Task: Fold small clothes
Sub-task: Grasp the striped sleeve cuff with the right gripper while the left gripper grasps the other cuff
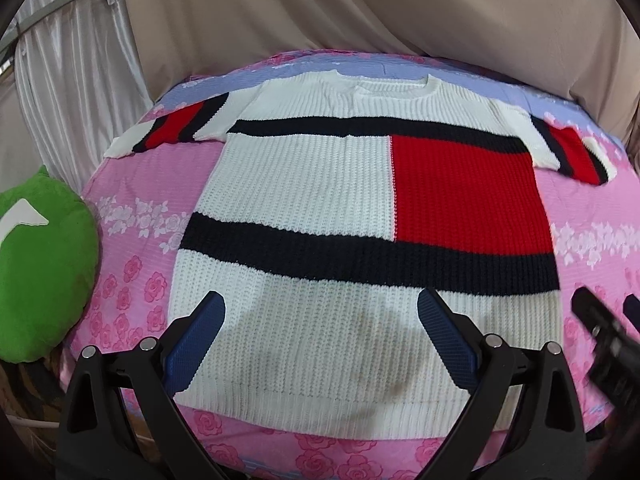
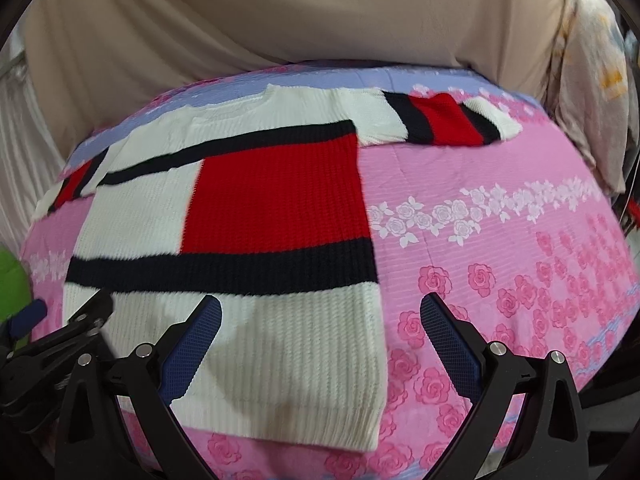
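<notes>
Right now a knitted sweater (image 1: 320, 208) lies flat and face up on a pink rose-print bedsheet (image 2: 500, 248), both short sleeves stretched out sideways and the neckline toward the far side, where a beige curtain (image 1: 360, 12) hangs. It is cream with navy bands and a big red block on the chest; faint brownish marks show on the cream panel close to the hem.

The left gripper (image 1: 320, 340) hovers over that lower panel with its blue-padded fingers spread wide, holding nothing. The right gripper (image 2: 320, 340) is likewise spread wide and empty, one finger above the sweater's hem corner, the other above bare sheet just beside the garment's edge. A green plush cushion (image 1: 40, 272) sits at the left edge of the bed.
</notes>
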Tool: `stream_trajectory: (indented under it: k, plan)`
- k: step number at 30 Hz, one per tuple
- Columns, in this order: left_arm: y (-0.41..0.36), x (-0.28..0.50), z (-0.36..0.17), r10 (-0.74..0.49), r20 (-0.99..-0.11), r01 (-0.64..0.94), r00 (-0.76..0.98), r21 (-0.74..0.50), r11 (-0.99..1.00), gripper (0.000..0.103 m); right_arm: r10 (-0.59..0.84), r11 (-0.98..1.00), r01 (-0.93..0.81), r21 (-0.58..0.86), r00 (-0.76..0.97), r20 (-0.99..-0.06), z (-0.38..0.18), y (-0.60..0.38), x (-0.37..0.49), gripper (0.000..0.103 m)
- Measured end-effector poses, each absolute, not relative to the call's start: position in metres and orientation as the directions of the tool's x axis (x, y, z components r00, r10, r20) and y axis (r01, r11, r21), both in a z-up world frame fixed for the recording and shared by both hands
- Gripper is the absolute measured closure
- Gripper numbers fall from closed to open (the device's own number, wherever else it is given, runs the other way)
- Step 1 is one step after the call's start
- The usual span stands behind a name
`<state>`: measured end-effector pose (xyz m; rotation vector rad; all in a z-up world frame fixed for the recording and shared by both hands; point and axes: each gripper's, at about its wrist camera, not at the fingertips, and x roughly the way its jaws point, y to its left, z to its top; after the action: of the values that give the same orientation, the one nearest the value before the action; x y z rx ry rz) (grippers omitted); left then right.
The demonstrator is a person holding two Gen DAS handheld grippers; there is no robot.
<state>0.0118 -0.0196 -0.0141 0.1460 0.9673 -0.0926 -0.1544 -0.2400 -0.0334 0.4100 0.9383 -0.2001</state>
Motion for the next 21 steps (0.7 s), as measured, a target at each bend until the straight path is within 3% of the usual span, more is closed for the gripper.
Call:
stream_trajectory:
  k: [5,12,18,20,21]
  plan:
    - [-0.013,0.032,-0.013,-0.068,-0.842,0.119,0.535,-0.004,0.993,0.008,0.011,0.792,0.481,0.375,0.603,-0.798,-0.065,-0.353,-0.13,0.005]
    - [-0.005,0.057,-0.013,-0.04,-0.839,0.035,0.543,-0.024,0.999,0.008,-0.032,0.614,0.632,0.473,0.619,-0.785,-0.118,-0.547,-0.054,0.008]
    - [0.01,0.076,-0.021,-0.055,-0.861,-0.045,0.506,-0.09,0.995,0.008,0.036,0.487,0.684,0.544,0.606,-0.794,-0.179,-0.615,0.006,0.025]
    - [0.013,0.079,-0.021,-0.029,-0.856,-0.053,0.517,-0.066,0.996,0.008,-0.015,0.487,0.687,0.539,0.624,-0.782,-0.18,-0.615,0.015,0.03]
    - [0.014,0.082,-0.021,-0.01,-0.854,-0.054,0.521,-0.045,0.997,0.008,0.0,0.482,0.678,0.554,0.633,-0.774,-0.181,-0.616,0.02,0.049]
